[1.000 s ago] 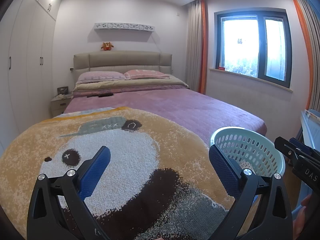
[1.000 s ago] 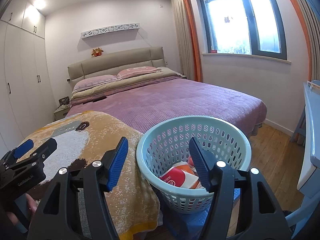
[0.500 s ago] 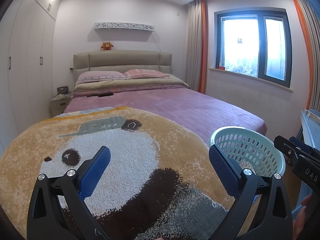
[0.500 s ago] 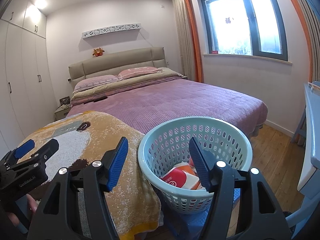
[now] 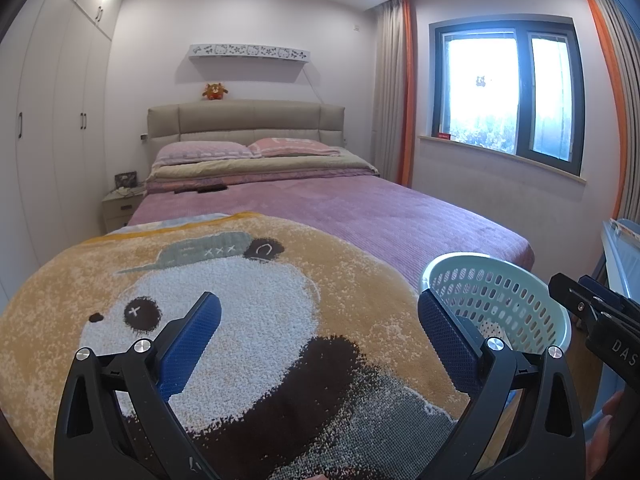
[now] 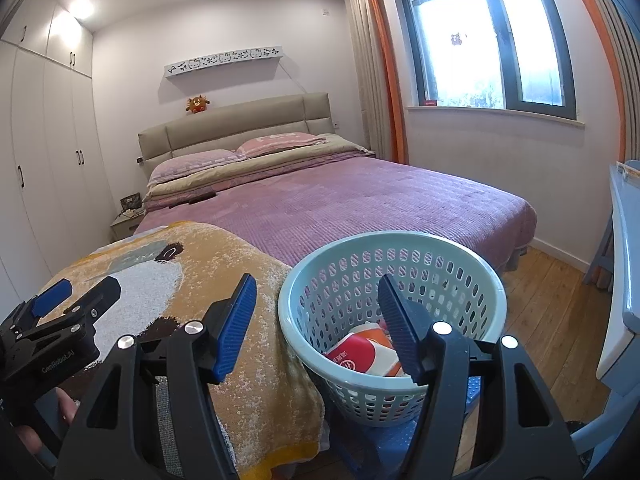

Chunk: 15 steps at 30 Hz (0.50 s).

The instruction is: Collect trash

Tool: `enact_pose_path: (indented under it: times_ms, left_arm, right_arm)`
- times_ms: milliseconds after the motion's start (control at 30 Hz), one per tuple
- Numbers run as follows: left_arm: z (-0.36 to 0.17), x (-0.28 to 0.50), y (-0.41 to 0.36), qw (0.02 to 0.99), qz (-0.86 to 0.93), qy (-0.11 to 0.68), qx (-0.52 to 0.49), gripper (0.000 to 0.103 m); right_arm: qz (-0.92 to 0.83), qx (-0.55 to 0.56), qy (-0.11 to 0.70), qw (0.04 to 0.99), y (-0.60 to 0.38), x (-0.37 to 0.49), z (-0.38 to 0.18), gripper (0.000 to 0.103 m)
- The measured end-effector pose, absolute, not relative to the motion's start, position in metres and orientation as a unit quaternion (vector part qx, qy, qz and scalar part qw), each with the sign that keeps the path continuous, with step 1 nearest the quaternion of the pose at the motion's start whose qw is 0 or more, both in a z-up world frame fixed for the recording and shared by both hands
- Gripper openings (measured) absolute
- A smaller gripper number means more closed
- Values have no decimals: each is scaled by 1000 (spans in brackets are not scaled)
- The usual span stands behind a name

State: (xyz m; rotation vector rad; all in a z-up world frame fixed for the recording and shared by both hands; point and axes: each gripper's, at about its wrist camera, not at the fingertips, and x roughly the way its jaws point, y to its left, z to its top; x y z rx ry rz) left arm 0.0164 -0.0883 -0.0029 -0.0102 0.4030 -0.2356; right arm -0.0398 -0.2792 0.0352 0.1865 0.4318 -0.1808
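Note:
A pale green perforated basket (image 6: 460, 264) stands on a blue stool (image 6: 400, 440) beside the bed's foot; it also shows in the left wrist view (image 5: 520, 280). Red-and-white packaging trash (image 6: 360, 354) lies inside it. My right gripper (image 6: 316, 322) is open and empty, hovering over the basket's near rim and the blanket's edge. My left gripper (image 5: 319, 330) is open and empty above the panda blanket (image 5: 248, 300). Each gripper shows at the edge of the other's view.
A purple-covered bed (image 6: 360, 200) with pillows fills the middle. White wardrobes (image 5: 48, 120) line the left wall, with a nightstand (image 5: 120, 208) beside the bed. A window (image 6: 492, 40) and wooden floor (image 6: 552, 312) are on the right, and a pale table edge (image 6: 624, 280) is at far right.
The right wrist view has shifted very slightly, so the basket sits a touch further right. Both grippers stay open and empty.

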Motion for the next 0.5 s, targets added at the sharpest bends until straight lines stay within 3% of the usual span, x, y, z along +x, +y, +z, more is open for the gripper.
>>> enact_pose_path:
  times_ms: [500]
  left_arm:
    - [-3,15,-89,974,-116,195,-4,96]
  right_arm:
    - [-101,75,216,968,-271,-39,36,60]
